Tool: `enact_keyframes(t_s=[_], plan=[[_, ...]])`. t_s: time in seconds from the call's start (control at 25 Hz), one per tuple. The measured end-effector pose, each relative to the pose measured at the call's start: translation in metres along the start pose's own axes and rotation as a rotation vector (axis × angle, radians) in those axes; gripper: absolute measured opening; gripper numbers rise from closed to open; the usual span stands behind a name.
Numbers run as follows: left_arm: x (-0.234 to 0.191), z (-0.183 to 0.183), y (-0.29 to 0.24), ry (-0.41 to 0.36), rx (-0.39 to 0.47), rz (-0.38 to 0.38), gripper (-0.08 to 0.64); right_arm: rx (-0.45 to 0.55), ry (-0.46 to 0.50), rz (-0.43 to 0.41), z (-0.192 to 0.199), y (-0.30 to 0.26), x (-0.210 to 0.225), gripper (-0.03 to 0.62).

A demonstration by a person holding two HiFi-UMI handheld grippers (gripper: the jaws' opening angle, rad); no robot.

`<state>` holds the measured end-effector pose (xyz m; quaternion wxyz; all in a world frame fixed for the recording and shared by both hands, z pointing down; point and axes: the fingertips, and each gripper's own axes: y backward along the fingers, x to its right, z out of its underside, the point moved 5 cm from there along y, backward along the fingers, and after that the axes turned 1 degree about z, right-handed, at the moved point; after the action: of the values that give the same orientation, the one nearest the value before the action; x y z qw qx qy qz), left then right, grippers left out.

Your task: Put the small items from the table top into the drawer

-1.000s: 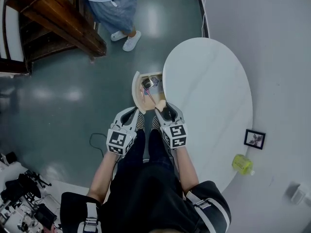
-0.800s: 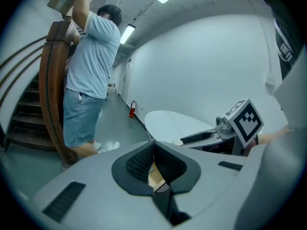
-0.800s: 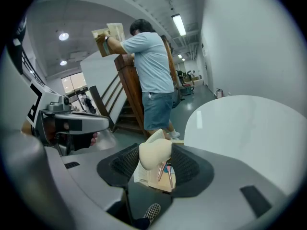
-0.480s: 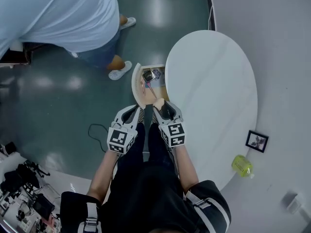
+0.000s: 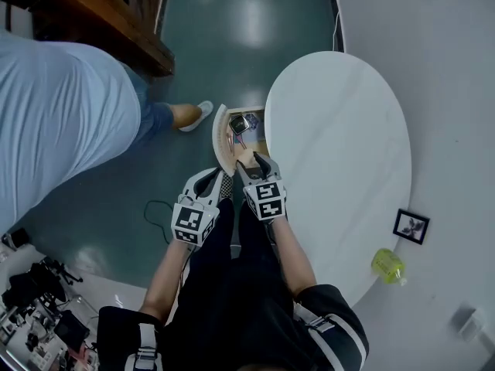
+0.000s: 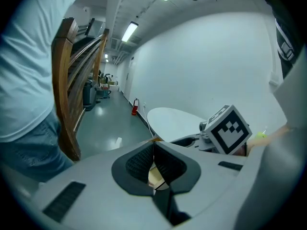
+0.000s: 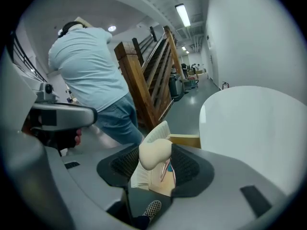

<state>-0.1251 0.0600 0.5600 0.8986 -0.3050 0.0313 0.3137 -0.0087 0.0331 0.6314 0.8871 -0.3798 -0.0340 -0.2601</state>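
- Right gripper (image 7: 156, 166): grasping a cream rounded item (image 7: 154, 153), which is sitting pinched between its two pads. In the head view the gripper is pointing down over the near end of the open drawer (image 5: 220, 136).
- Cream rounded item: hanging in the right gripper's hold above the drawer, not lying in it.
- Left gripper (image 6: 153, 163): jaws pressing together with nothing between them. It is hovering just beside the right gripper, on its left, short of the drawer's near corner.
- Drawer: standing pulled out from the left edge of the table (image 5: 340, 145), showing a curved white front and a wooden inside. It is holding a small dark item (image 5: 244, 122) at its far end, with thin reddish pieces nearer; what they are cannot be told.
- Table: white oval top.
- Black picture frame (image 5: 411, 226) and yellow bottle (image 5: 387, 264): lying off the table's right edge, the bottle just beside it.
- Person in a pale blue shirt (image 5: 62, 122): bending over the green floor at left, near a wooden staircase (image 5: 108, 14).
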Motion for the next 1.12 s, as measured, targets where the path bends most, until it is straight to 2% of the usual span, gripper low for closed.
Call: enact_keyframes(t_s=[0.24,0.88,1.12], plan=[[-0.006,0.001,0.005,0.004,-0.002,-0.009,0.02,-0.041,0.0,0.04,0.0,-0.029,0.0,0.232],[-0.045,0.011,0.013,0.038,-0.014,-0.027,0.02,-0.205,-0.042,0.107,0.036,-0.1,0.011,0.233],[-0.06,0.015,0.013,0.05,-0.02,-0.028,0.02,-0.224,-0.052,0.129,0.046,-0.113,0.014,0.233]])
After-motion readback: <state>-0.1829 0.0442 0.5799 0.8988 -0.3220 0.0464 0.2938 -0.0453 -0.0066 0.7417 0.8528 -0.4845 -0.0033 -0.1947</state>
